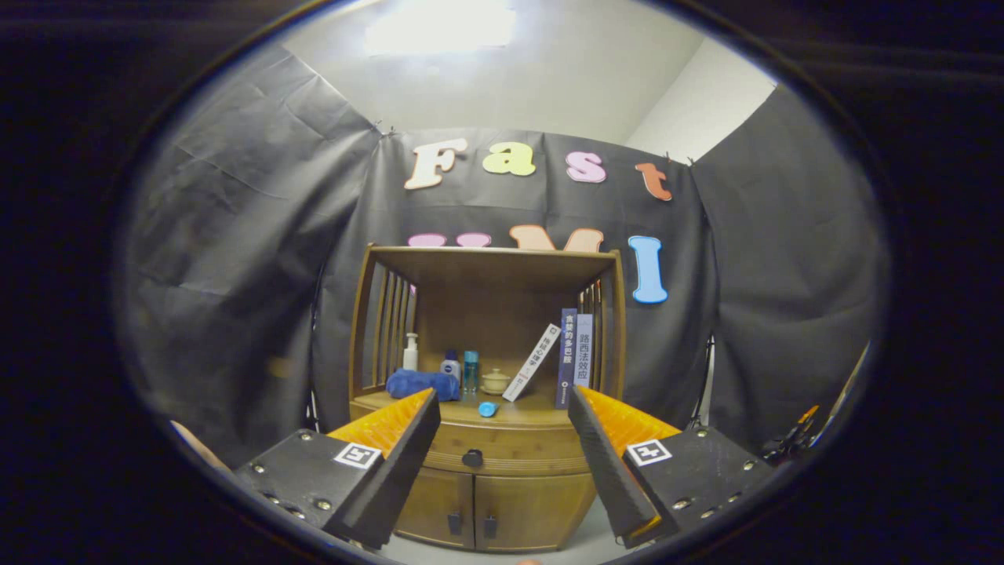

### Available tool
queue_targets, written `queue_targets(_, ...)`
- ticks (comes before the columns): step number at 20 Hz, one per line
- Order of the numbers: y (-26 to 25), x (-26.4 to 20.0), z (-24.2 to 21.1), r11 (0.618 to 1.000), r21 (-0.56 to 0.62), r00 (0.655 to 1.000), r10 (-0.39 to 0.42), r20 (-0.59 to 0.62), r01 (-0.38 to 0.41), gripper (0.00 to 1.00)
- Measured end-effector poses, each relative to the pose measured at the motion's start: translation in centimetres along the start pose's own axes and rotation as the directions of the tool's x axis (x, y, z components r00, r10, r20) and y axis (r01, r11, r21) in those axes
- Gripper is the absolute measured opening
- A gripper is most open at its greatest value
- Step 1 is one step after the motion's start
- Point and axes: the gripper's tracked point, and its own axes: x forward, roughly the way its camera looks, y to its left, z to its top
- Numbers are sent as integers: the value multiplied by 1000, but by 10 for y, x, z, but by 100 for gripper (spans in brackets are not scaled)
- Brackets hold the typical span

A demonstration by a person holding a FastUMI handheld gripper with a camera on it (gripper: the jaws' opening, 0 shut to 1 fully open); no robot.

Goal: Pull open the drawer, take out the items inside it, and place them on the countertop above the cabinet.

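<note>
A wooden cabinet [502, 502] stands some way beyond my fingers. Its drawer [518, 453] is pushed in, with a dark knob [472, 458] at the middle of its front. The knob lies in line with the gap between my fingers, well beyond them. The countertop [524, 413] above the drawer carries a small blue object [488, 409] near its front edge. My gripper [502, 402] is open, its fingers wide apart with nothing between them. What lies inside the drawer is hidden.
On the countertop sit a folded blue cloth [423, 384], a white pump bottle [410, 352], two small containers [461, 369], a lidded ceramic cup [495, 381], a leaning book [532, 362] and two upright books [575, 357]. Two small doors [480, 510] close the cabinet below.
</note>
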Motion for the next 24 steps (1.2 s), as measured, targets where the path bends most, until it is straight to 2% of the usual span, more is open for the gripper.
queue_targets(5, 2, 43, -28, 1000, -13, 1000, 8, -18, -8, 98)
queue_targets(11, 1, 123, -82, 999, -33, 999, -32, -17, 32, 98)
queue_targets(14, 19, 155, -121, 997, -83, 1000, -5, -30, 3, 98)
queue_targets(19, 47, 187, -189, 986, -155, 989, 42, -142, -64, 98)
queue_targets(22, 52, 195, -240, 985, -151, 966, 41, -255, -82, 98)
queue_targets(24, 50, 199, -267, 986, -146, 949, 30, -315, -80, 89)
